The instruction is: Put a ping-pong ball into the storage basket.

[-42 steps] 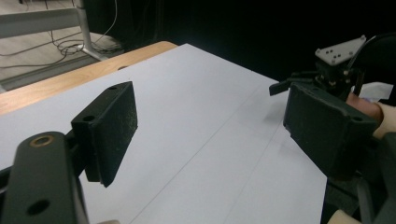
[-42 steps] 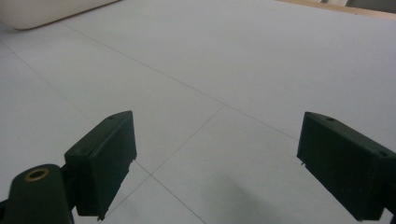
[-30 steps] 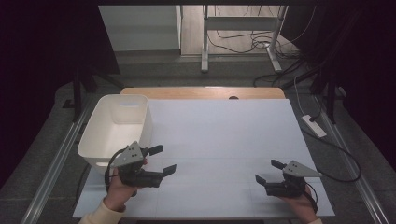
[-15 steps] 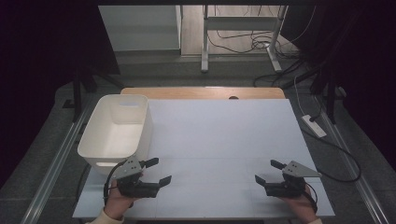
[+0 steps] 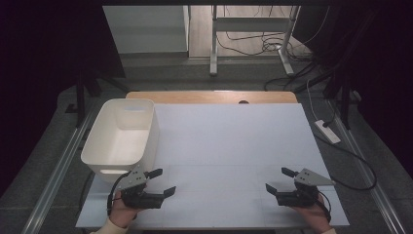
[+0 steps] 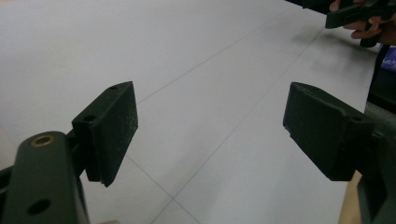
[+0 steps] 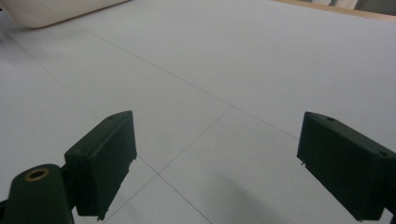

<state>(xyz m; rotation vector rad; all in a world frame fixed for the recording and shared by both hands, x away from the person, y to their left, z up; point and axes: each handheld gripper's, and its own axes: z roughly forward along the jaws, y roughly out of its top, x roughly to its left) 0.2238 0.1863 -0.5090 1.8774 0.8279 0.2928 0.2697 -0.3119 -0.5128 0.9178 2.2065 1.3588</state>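
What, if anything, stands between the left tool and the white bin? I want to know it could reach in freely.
Nothing visible does. The left tool sits open and empty just off the white bin's near corner, with bare table around it and no item between them.

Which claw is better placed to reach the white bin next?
Left. The left claw sits right beside the near end of the white bin, jaws open and empty. The right claw, also open, rests across the table, far from it.
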